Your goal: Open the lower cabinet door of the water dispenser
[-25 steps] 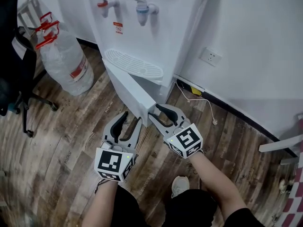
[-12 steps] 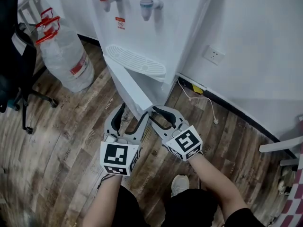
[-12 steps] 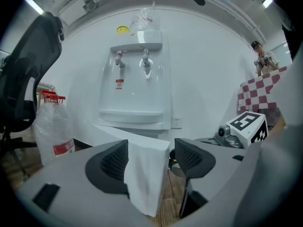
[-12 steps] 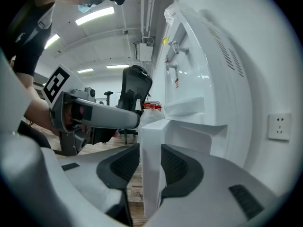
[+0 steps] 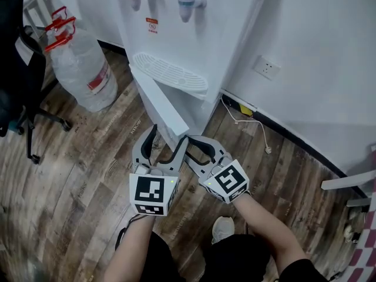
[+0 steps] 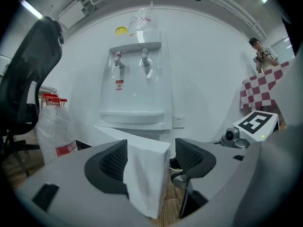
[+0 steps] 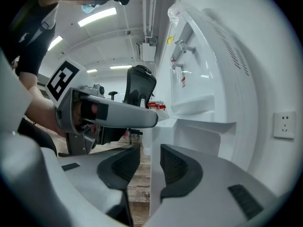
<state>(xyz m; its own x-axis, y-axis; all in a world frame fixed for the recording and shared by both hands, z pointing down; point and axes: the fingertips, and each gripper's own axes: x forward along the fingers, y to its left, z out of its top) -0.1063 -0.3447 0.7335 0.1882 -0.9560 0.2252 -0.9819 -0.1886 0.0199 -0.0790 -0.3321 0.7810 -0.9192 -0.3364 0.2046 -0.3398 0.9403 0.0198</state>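
Note:
The white water dispenser (image 5: 176, 34) stands against the wall, its lower cabinet door (image 5: 161, 101) swung out over the floor. My left gripper (image 5: 167, 134) straddles the door's free edge. Its jaws are opening, and in the left gripper view the door corner (image 6: 147, 174) sits between the pads with a gap at the right pad (image 6: 189, 157). My right gripper (image 5: 188, 147) is just right of it at the same edge, jaws closing. In the right gripper view the thin door edge (image 7: 154, 126) lies between the pads, and floor shows beside the left pad (image 7: 125, 164).
A large water bottle (image 5: 82, 63) with red caps lies left of the dispenser, and a black office chair (image 5: 17, 98) stands at the far left. A wall socket (image 5: 265, 68) and a loose cable (image 5: 247, 122) are on the right. My shoe (image 5: 223, 228) is under the arms.
The left gripper moved up to the door's free edge and its jaws widened around it. The right gripper shifted a little left along the same edge.

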